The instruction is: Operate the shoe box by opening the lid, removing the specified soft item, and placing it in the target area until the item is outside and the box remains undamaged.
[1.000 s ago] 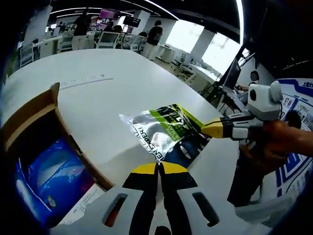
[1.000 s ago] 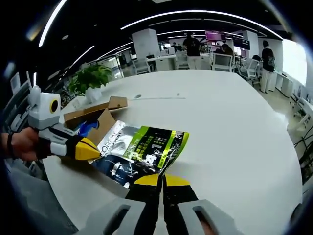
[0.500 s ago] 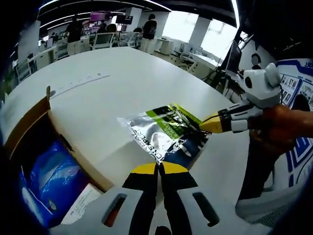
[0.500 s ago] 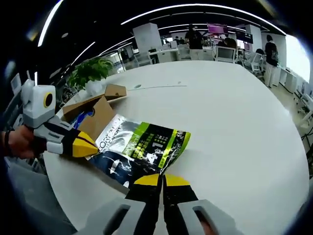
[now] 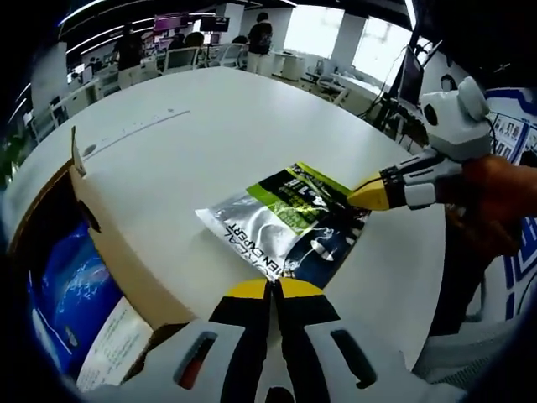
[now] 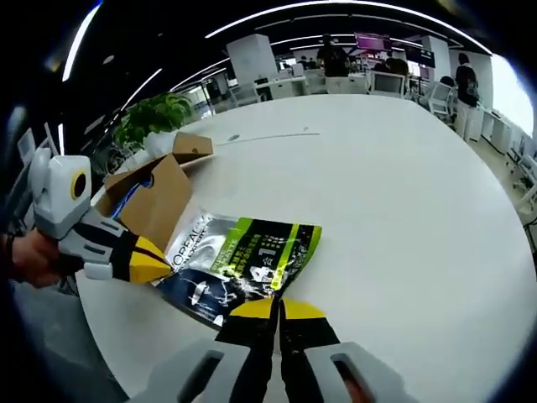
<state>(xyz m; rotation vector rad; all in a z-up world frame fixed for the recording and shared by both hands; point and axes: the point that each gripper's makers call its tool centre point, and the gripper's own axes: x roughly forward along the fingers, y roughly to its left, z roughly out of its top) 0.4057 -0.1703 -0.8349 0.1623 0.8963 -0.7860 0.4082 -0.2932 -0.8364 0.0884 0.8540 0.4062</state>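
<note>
The shiny silver, green and dark-blue foil pouch [image 5: 289, 225] lies flat on the white round table [image 5: 210, 143], just beside the open brown cardboard shoe box [image 5: 92, 243]. My left gripper [image 5: 270, 290] pinches one pouch edge with jaws closed; my right gripper [image 6: 277, 309] clamps the opposite edge. To finish well, I'd loosen both grips gently and back away from the box, leaving its wall untouched.

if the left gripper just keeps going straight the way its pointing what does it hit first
Most likely the foil pouch. The left gripper has its jaws closed, and the pouch's near edge lies on the white table right ahead of the tips. Whether the tips already touch it is hard to judge.
</note>
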